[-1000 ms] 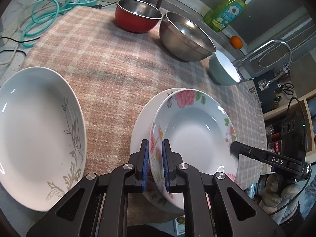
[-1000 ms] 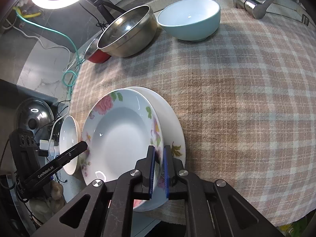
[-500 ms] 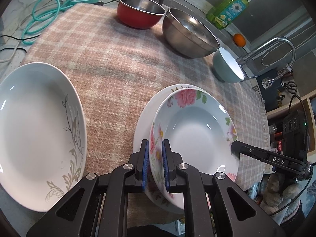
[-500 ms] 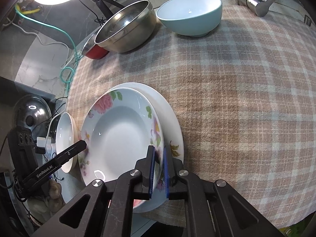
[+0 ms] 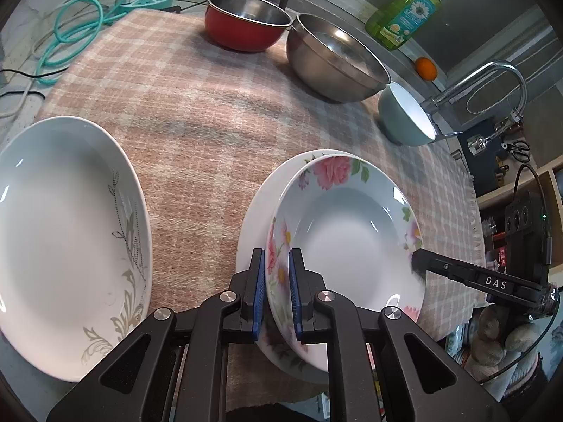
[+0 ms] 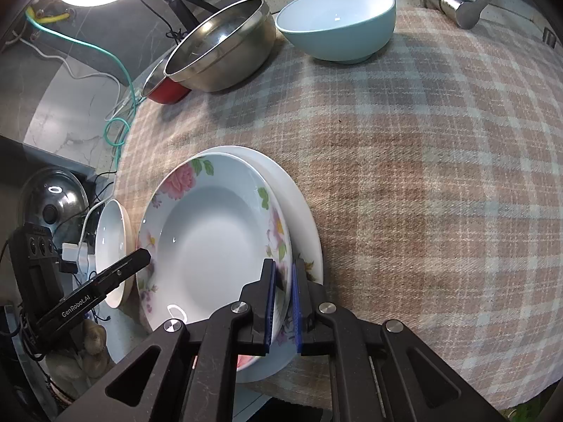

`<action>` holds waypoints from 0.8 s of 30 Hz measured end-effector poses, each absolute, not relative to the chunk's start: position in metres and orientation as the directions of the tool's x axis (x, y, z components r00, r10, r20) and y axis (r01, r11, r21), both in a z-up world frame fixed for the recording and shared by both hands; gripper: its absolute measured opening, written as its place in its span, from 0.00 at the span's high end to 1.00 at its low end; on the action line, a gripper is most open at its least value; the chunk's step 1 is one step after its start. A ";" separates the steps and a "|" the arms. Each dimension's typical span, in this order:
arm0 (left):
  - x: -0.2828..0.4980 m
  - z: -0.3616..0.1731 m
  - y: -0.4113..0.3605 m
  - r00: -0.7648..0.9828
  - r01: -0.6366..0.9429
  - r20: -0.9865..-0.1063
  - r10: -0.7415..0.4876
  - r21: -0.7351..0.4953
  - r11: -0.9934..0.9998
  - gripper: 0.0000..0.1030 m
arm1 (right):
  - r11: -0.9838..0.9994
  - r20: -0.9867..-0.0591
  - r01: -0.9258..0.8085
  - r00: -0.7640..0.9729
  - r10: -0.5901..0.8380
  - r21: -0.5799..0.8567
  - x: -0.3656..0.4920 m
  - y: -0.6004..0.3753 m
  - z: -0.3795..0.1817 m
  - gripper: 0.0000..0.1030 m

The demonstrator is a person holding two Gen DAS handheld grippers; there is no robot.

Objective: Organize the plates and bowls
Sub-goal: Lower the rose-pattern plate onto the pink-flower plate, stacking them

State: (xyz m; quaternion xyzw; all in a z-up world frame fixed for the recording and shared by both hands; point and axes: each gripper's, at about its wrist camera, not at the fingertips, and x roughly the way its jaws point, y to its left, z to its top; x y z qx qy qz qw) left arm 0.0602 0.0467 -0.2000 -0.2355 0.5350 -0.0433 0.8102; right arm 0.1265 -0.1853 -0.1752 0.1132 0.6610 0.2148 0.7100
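A: Plate (image 5: 346, 232) with pink roses sits between both sets of fingers; the left gripper (image 5: 276, 295) pinches its near rim, blue pads on either side; the right gripper (image 6: 281, 302) pinches the opposite rim the same way.

B: Is it resting on anything?

A: It sits over a plain white plate (image 5: 262, 197) whose edge shows just beyond the left fingers; whether the two touch I cannot tell; both are over a checked cloth (image 5: 197, 123) covering the bench.

B: What else is near?

A: To the left of the left fingers, well apart from them, lies a big white dish (image 5: 67, 239) with a grey leaf pattern; far ahead of those fingers stand a red pot (image 5: 242, 24) and a steel bowl (image 5: 334, 63), side by side; a light blue bowl (image 6: 337, 21) is beside the steel one, next to a tap (image 5: 492, 84); a green soap bottle (image 5: 408, 10) and an orange (image 5: 425, 68) stand beyond.
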 end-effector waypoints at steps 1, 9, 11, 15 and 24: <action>0.060 -0.200 0.047 0.425 -0.181 -0.846 -0.321 -0.427 0.886 0.89 | 0.882 -0.890 -0.155 0.034 0.455 0.445 0.127 -0.185 -0.175 0.92; 0.061 -0.199 0.040 0.426 -0.155 -0.857 -0.290 -0.385 0.910 0.89 | 0.884 -0.893 -0.162 0.041 0.449 0.438 0.128 -0.186 -0.174 0.92; 0.061 -0.199 0.040 0.425 -0.153 -0.857 -0.291 -0.384 0.911 0.89 | 0.883 -0.892 -0.162 0.040 0.451 0.439 0.128 -0.187 -0.174 0.92; 0.062 -0.198 0.039 0.421 -0.143 -0.862 -0.284 -0.372 0.917 0.89 | 0.882 -0.891 -0.167 0.035 0.453 0.441 0.129 -0.186 -0.175 0.92; 0.063 -0.198 0.037 0.412 -0.132 -0.868 -0.277 -0.357 0.925 0.89 | 0.879 -0.889 -0.167 0.028 0.456 0.446 0.130 -0.186 -0.174 0.90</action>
